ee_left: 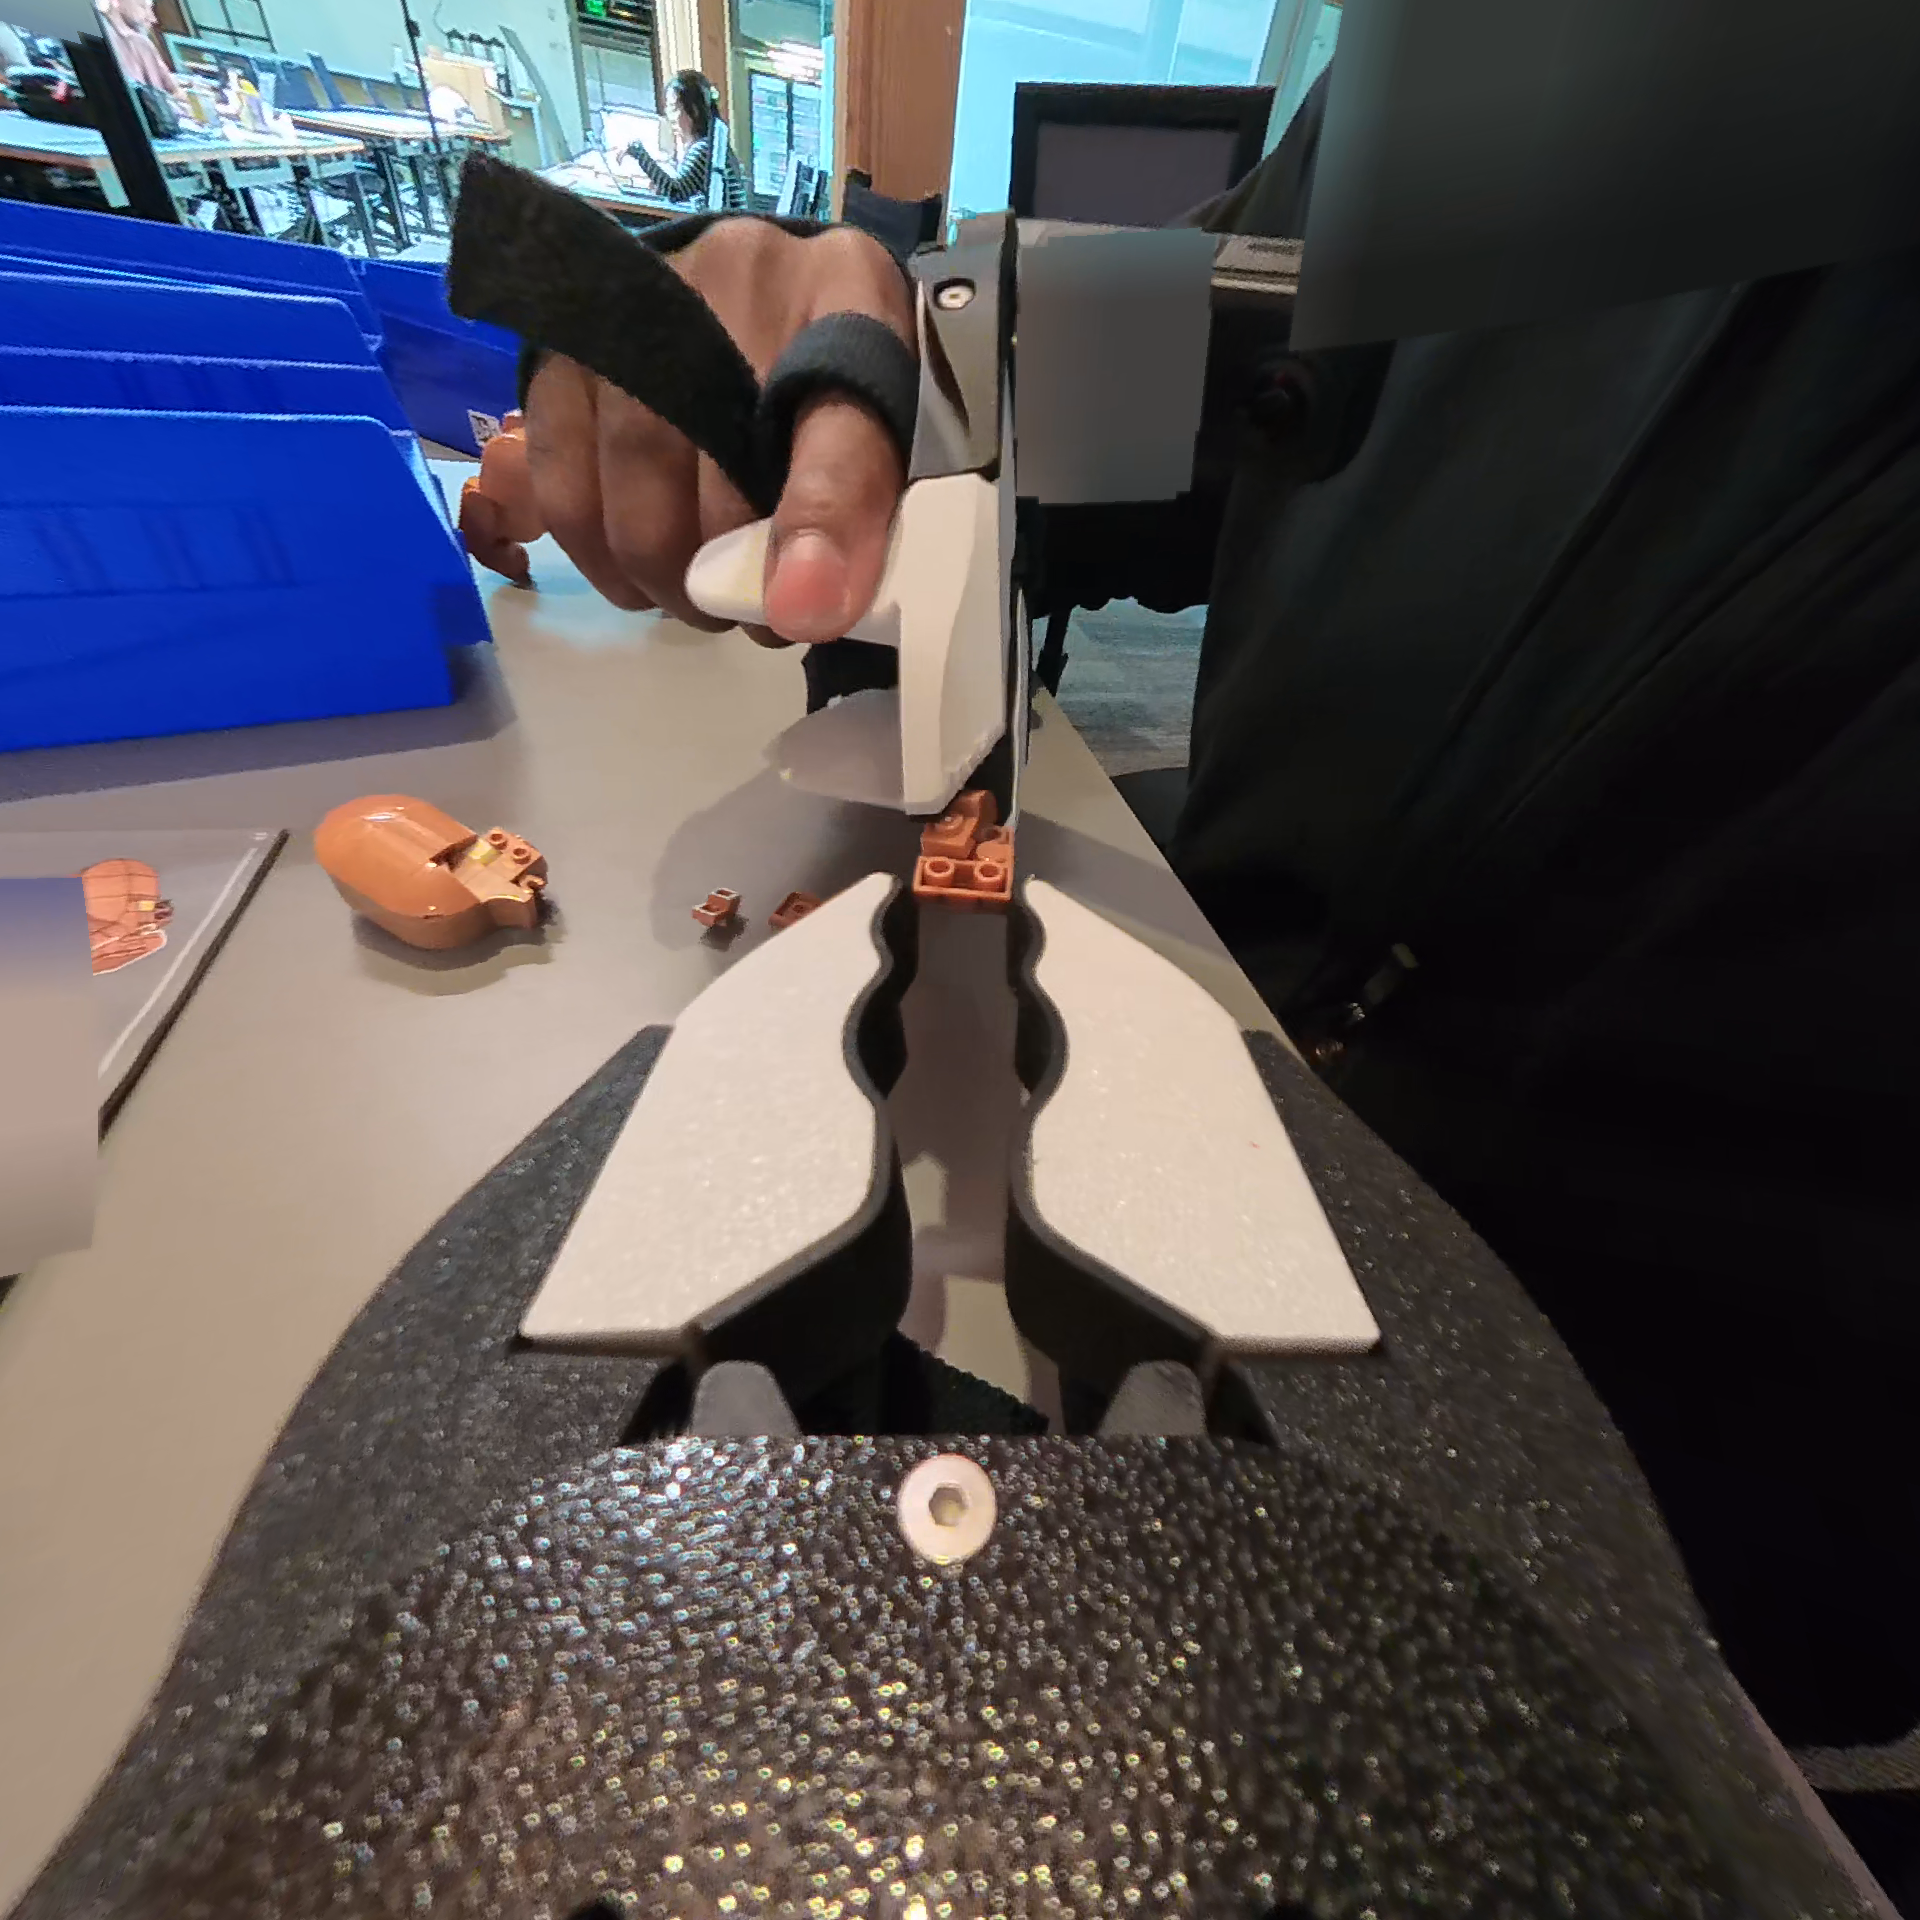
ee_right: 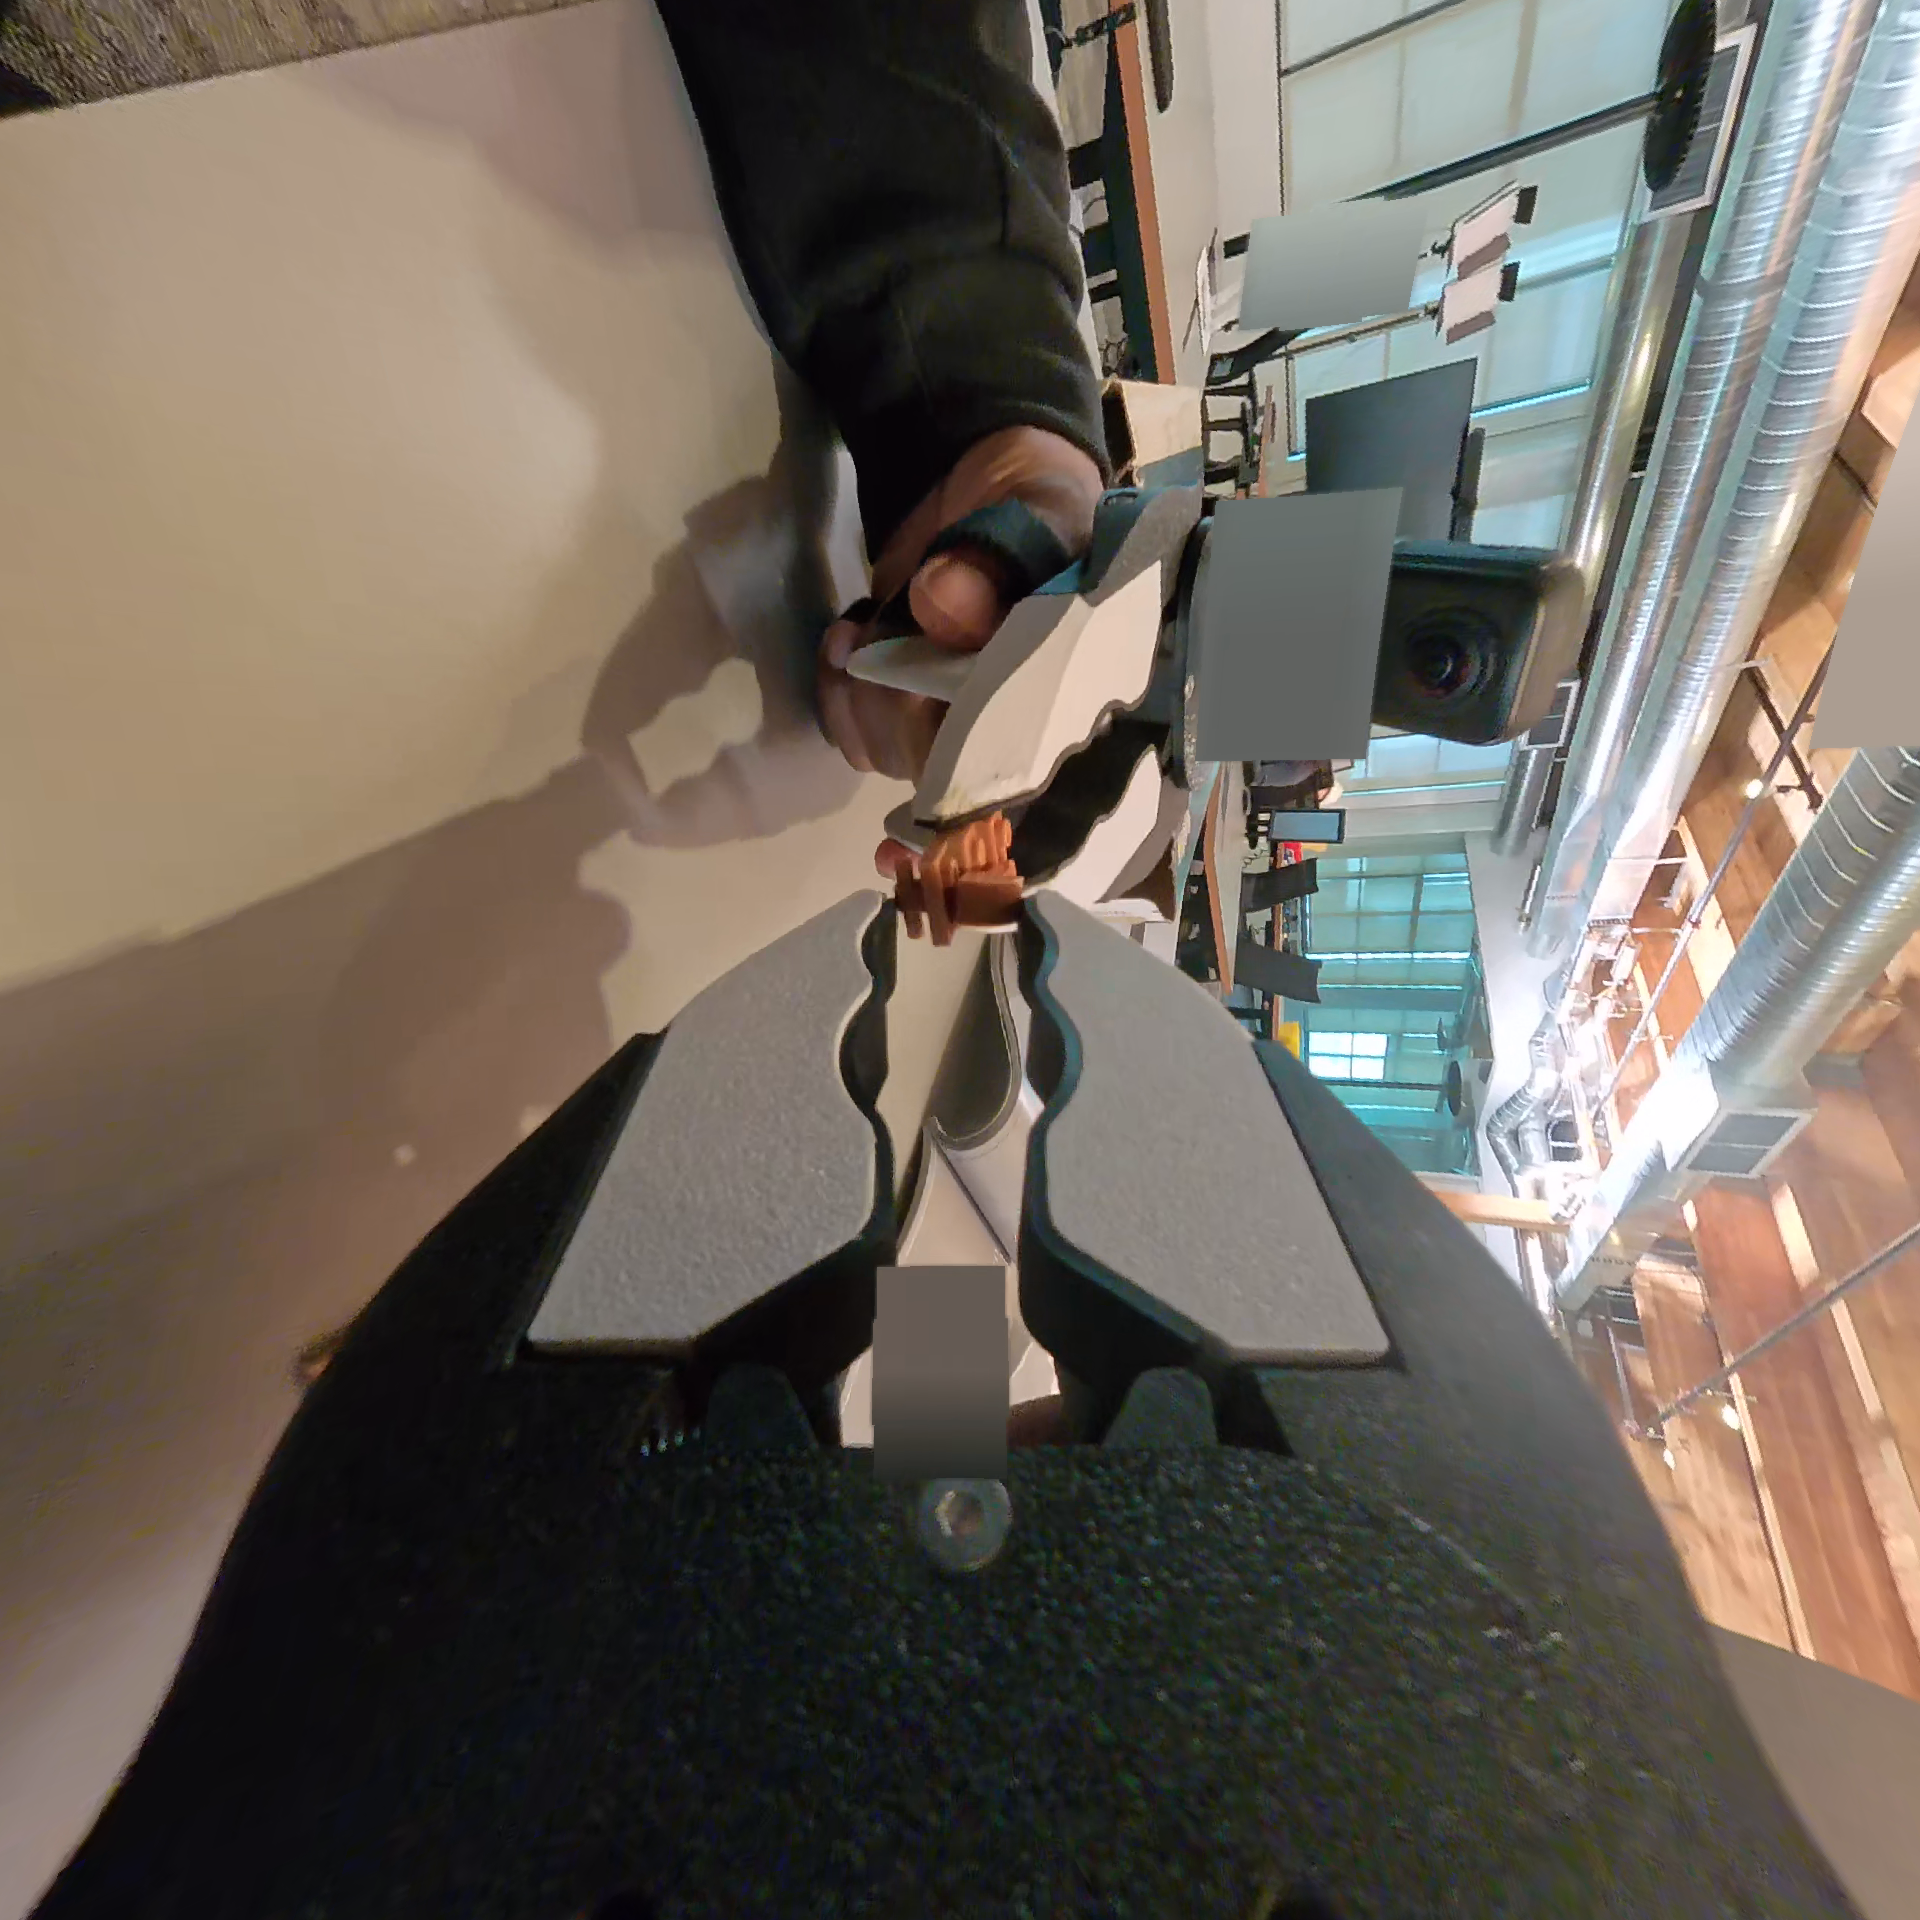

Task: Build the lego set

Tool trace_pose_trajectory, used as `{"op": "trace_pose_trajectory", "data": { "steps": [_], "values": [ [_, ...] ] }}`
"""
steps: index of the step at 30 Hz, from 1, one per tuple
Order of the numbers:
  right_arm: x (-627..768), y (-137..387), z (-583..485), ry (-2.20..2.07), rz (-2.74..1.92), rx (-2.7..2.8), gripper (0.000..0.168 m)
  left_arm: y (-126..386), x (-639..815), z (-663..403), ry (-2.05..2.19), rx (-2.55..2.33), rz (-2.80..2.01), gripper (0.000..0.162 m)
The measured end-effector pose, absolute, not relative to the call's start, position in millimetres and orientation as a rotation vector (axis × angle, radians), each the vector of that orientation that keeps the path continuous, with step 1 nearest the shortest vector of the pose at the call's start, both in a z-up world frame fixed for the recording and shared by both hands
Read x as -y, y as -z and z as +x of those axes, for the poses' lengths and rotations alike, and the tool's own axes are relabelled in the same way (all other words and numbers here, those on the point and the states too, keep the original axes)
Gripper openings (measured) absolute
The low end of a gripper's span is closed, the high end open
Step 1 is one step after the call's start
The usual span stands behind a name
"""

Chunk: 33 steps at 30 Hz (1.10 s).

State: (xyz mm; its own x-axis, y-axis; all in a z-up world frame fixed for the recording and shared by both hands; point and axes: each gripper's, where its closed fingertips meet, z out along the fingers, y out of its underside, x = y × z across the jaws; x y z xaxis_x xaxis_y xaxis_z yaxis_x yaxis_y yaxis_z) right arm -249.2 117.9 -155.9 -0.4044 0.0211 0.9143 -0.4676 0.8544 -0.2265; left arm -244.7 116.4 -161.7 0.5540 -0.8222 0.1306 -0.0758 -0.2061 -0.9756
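In the left wrist view my left gripper (ee_left: 961, 885) is shut on a brown studded brick (ee_left: 963, 876) just above the grey table (ee_left: 623, 727), near its right edge. My right gripper (ee_left: 975, 805), held by a hand (ee_left: 665, 468), comes down from above. It is shut on a small brown piece (ee_left: 972, 814) that touches the top of the brick. In the right wrist view my right gripper (ee_right: 951, 902) grips that small brown piece (ee_right: 930, 902), pressed against the studded brick (ee_right: 977, 847) in the left gripper (ee_right: 982, 836).
A partly built rounded brown model (ee_left: 426, 873) lies on the table to the left. Two small loose brown pieces (ee_left: 717, 910) lie next to it, and an instruction booklet (ee_left: 177, 935) at the far left. Blue bins (ee_left: 208, 520) stand behind, with more brown parts (ee_left: 499, 488) beside them. Both grippers' tips are close together, under 4 cm apart.
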Motion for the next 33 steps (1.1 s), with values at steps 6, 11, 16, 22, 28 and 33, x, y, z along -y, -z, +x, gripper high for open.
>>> {"op": "trace_pose_trajectory", "data": {
  "steps": [6,11,16,22,28,33],
  "values": [
    [-112,155,-244,-0.59,0.365,1.941,0.021,160,-109,-239,0.885,-0.803,-1.635,0.017],
    [-105,153,-240,-0.614,0.407,1.951,0.021,159,-103,-235,0.956,-0.824,-1.621,0.017],
    [-100,150,-239,-0.635,0.429,1.949,0.02,155,-98,-234,1.023,-0.821,-1.603,0.017],
    [-91,145,-235,-0.726,0.426,1.952,0.021,150,-90,-231,1.128,-0.83,-1.561,0.017],
    [-85,142,-232,-0.804,0.417,1.983,0.021,146,-83,-228,1.199,-0.849,-1.533,0.016],
    [-83,142,-231,-0.825,0.411,2.011,0.021,146,-82,-227,1.219,-0.853,-1.532,0.016]
  ]
}}
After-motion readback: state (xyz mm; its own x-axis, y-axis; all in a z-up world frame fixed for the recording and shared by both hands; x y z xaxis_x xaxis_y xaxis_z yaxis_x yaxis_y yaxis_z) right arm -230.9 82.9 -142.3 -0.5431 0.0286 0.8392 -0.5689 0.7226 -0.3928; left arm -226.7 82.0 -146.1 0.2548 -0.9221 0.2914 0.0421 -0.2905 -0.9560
